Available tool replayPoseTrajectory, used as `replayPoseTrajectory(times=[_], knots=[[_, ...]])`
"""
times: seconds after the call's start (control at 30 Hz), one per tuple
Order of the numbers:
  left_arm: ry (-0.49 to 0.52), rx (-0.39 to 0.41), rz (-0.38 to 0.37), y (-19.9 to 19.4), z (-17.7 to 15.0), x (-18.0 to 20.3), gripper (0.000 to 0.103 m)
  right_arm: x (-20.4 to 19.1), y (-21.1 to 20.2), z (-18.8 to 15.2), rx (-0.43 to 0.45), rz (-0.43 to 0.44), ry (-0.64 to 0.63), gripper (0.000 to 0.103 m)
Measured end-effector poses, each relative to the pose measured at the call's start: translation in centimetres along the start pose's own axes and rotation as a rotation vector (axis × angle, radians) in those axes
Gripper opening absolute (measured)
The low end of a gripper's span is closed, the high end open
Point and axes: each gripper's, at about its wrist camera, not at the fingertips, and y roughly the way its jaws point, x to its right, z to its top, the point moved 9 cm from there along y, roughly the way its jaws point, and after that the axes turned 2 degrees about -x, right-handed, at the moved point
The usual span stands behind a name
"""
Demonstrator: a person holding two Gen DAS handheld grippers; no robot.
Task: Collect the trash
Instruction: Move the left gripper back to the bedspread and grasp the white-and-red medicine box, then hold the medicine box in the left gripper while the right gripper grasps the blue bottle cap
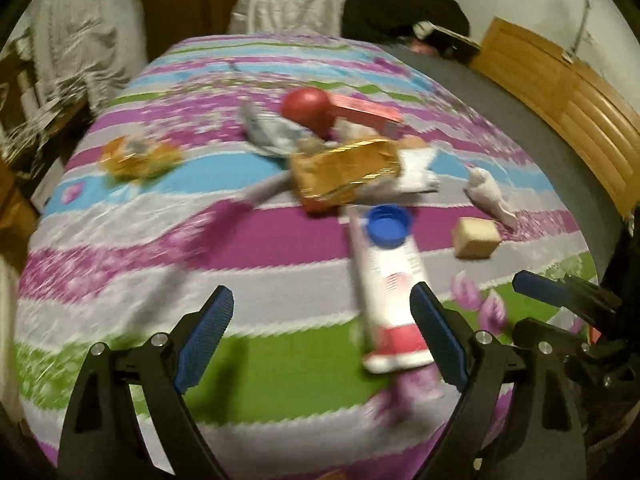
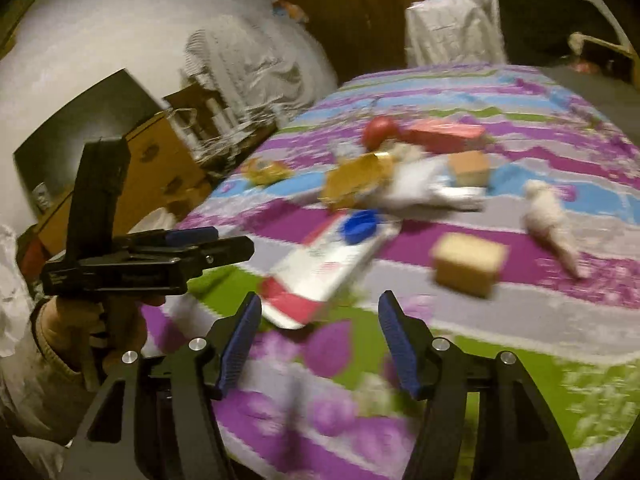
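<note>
On the striped bedspread [image 1: 120,248], one tube [image 1: 394,276], two cardboard blocks [image 2: 468,270], both grippers' fingers [image 1: 436,332] released.

The bedspread [image 1: 280,248] is soft cloth. The gold wrapper [image 1: 344,176] is shiny foil. The tube [image 1: 394,280] looks smooth plastic.

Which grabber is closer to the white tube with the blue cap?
Left. The left gripper hangs open with one finger right beside the tube's red end. The right gripper, also open, sits a little further back from it.
</note>
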Motion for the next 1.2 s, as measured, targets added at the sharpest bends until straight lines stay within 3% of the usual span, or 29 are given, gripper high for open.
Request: replayPoseTrajectory(times=[0.17,0.23,0.3,0.33,0.37,0.5,0.7,0.73,0.8,0.93,1.03,1.2], knots=[[0.064,-0.086,0.043,4.7,-0.5,2.2,0.088,2.7,-0.5,0.1,0.019,-0.027,0.024,0.063],[0.051,-0.085,0.021,5.4,-0.6,2.7,0.087,3.1,-0.2,0.4,0.03,-0.021,0.029,0.063],[0.043,-0.07,0.012,5.0,-0.6,2.6,0.068,3.1,0.1,0.5,0.036,-0.016,0.036,0.063],[0.045,-0.071,-0.009,4.7,-0.6,2.6,0.053,2.9,0.4,0.5,0.036,-0.012,0.036,0.063],[0.048,-0.078,-0.028,4.6,-0.6,2.9,0.047,2.7,0.7,0.5,0.035,-0.008,0.034,0.063],[0.094,-0.104,-0.047,3.4,-1.6,2.5,0.047,1.9,1.0,0.5,0.037,0.002,0.025,0.063],[0.13,-0.175,-0.094,0.8,-4.9,-1.1,0.05,0.7,1.9,0.7,0.023,0.015,0.003,0.063],[0.135,-0.179,-0.085,0.7,-5.2,-1.5,0.066,0.1,2.5,0.8,0.013,0.022,-0.008,0.063],[0.15,-0.168,-0.025,0.6,-5.2,-2.6,0.081,-1.3,3.5,1.1,-0.004,0.034,-0.044,0.063],[0.132,-0.144,-0.023,0.5,-4.9,-2.4,0.082,-4.4,6.0,2.4,-0.036,0.051,-0.129,0.063],[0.109,-0.135,-0.041,0.8,-4.8,-2.1,0.082,-6.8,8.3,3.4,-0.081,0.046,-0.239,0.053],[0.065,-0.148,-0.072,2.0,-5.4,-2.1,0.082,-6.8,12.0,3.7,-0.162,0.016,-0.301,0.049]])
